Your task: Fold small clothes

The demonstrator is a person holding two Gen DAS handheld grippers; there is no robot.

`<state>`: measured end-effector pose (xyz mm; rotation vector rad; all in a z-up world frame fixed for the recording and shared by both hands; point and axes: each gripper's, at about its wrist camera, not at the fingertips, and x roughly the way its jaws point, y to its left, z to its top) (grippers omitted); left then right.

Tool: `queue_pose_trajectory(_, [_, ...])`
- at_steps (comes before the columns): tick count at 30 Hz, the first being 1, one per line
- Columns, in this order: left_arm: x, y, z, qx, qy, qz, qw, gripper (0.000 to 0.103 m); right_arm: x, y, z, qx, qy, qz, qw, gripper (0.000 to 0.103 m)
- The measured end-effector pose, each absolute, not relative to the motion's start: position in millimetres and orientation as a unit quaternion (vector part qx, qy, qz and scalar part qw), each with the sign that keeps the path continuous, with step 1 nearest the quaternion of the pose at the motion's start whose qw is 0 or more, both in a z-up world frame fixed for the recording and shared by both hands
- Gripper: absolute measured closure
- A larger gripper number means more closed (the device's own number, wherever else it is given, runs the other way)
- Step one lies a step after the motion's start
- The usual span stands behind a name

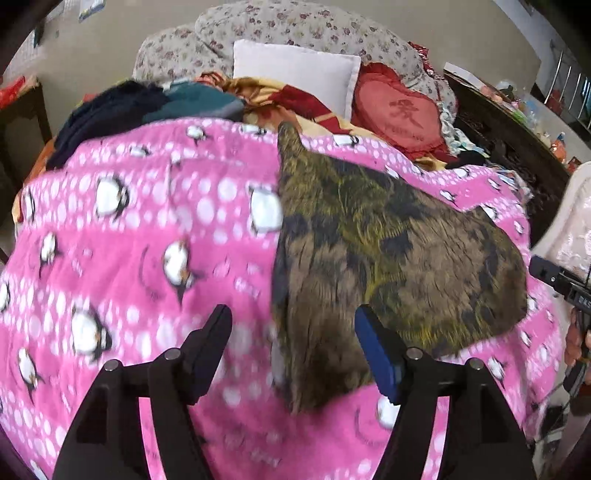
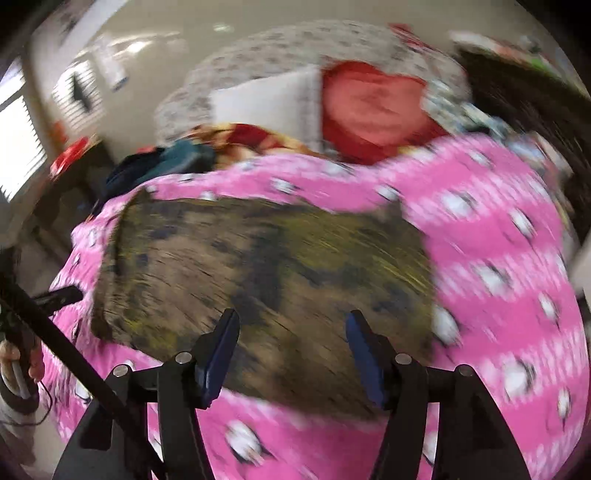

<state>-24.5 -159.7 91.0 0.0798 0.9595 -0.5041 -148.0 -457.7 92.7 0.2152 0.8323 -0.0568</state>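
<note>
A small olive-brown mottled garment [image 1: 388, 254] lies flat on a pink penguin-print blanket [image 1: 129, 229]. My left gripper [image 1: 293, 328] is open and empty above the garment's near left corner. The right gripper shows at the right edge of the left wrist view [image 1: 561, 284]. In the blurred right wrist view the same garment [image 2: 266, 273] lies on the blanket [image 2: 498, 240]. My right gripper [image 2: 291, 332] is open and empty over the garment's near edge. The left gripper shows at that view's left edge [image 2: 59, 297].
Behind the blanket lie a dark pile of clothes [image 1: 122, 107], a white pillow [image 1: 295, 77], a red heart cushion [image 1: 399, 110] and a floral quilt [image 1: 288, 26]. A dark cluttered table [image 1: 509, 136] stands at the right.
</note>
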Motion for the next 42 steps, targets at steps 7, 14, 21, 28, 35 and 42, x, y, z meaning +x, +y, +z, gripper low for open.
queue_pose_trajectory(7, [17.5, -185.6, 56.0, 0.005, 0.493, -0.216, 0.843, 0.034, -63.2, -395.4, 75.6, 0.051, 0.398, 0.011, 0.916, 0.056])
queue_pose_trajectory(14, [17.8, -167.0, 33.9, -0.065, 0.511, -0.243, 0.822, 0.016, -23.3, -400.9, 47.4, 0.089, 0.431, 0.014, 0.898, 0.061])
queue_pose_trajectory(21, [4.4, -153.0, 26.6, -0.135, 0.489, -0.257, 0.823, 0.004, 6.3, -370.1, 92.5, 0.147, 0.407, 0.078, 0.898, 0.029])
queue_pose_trajectory(28, [-3.2, -157.6, 23.5, -0.117, 0.471, -0.274, 0.83, 0.0, 72.6, -297.3, 91.6, 0.096, 0.45, 0.076, 0.884, 0.02])
queue_pose_trajectory(35, [-0.7, -146.4, 19.4, -0.149, 0.468, -0.299, 0.819, 0.0, 118.4, -267.3, 64.7, 0.047, 0.51, 0.028, 0.859, 0.017])
queue_pose_trajectory(42, [-6.8, -144.8, 20.0, -0.143, 0.464, -0.311, 0.817, 0.0, 121.8, -267.0, 40.6, 0.031, 0.515, 0.034, 0.856, 0.043])
